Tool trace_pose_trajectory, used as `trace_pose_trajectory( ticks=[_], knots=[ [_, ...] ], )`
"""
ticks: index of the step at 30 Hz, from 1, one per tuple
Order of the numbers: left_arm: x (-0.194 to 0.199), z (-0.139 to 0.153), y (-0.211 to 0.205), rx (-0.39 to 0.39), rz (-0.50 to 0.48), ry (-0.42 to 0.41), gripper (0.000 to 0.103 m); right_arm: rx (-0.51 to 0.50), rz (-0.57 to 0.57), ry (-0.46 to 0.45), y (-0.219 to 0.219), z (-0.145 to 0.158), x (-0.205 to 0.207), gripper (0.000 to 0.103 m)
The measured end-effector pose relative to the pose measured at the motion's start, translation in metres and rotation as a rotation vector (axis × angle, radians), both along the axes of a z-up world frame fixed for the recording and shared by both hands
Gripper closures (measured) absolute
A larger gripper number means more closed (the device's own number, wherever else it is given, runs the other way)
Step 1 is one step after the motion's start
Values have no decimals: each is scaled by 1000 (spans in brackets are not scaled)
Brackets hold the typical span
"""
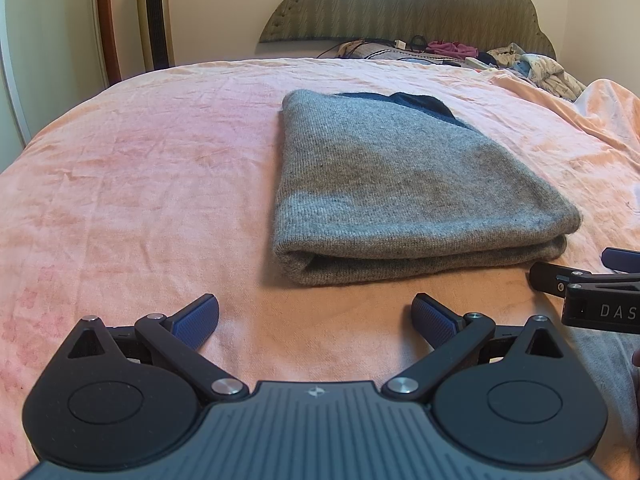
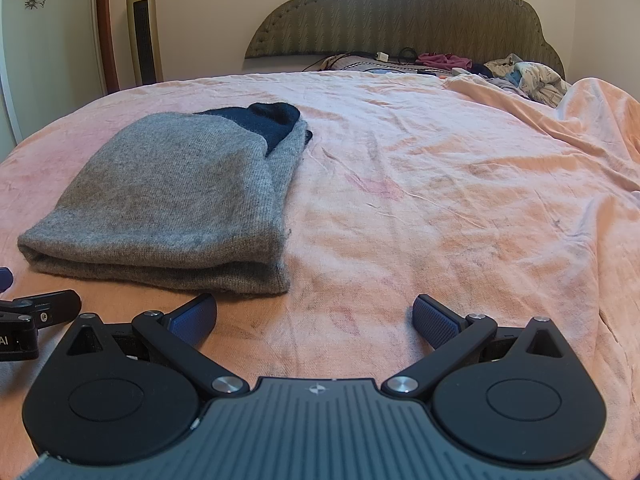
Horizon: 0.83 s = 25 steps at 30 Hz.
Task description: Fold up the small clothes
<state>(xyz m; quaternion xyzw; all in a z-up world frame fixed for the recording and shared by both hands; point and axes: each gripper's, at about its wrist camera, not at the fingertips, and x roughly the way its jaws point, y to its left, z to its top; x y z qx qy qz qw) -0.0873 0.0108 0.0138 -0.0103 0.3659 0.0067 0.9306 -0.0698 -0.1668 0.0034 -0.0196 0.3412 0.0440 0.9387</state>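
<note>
Folded grey knit garment with a dark blue part at its far end, lying flat on a pink bedspread. Left gripper and right gripper just short of its near edge, fingers spread wide, holding nothing. Loose clothes heaped far off by the headboard.

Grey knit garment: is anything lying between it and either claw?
Nothing visible. Only bare pink bedspread separates the open left claw from the folded grey knit garment. The open right claw sits to its right, also with only bedspread between. The clothes pile lies far off by the headboard.
</note>
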Motion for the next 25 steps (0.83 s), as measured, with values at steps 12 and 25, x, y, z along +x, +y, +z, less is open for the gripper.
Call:
trace_pose_trajectory(
  ticks=[12, 25],
  knots=[
    [0, 0, 0, 0, 0, 0, 0, 0, 0, 0, 0, 0, 0, 0],
    [-4, 1, 2, -7, 12, -10, 0, 0, 0, 0, 0, 0, 0, 0]
  ],
)
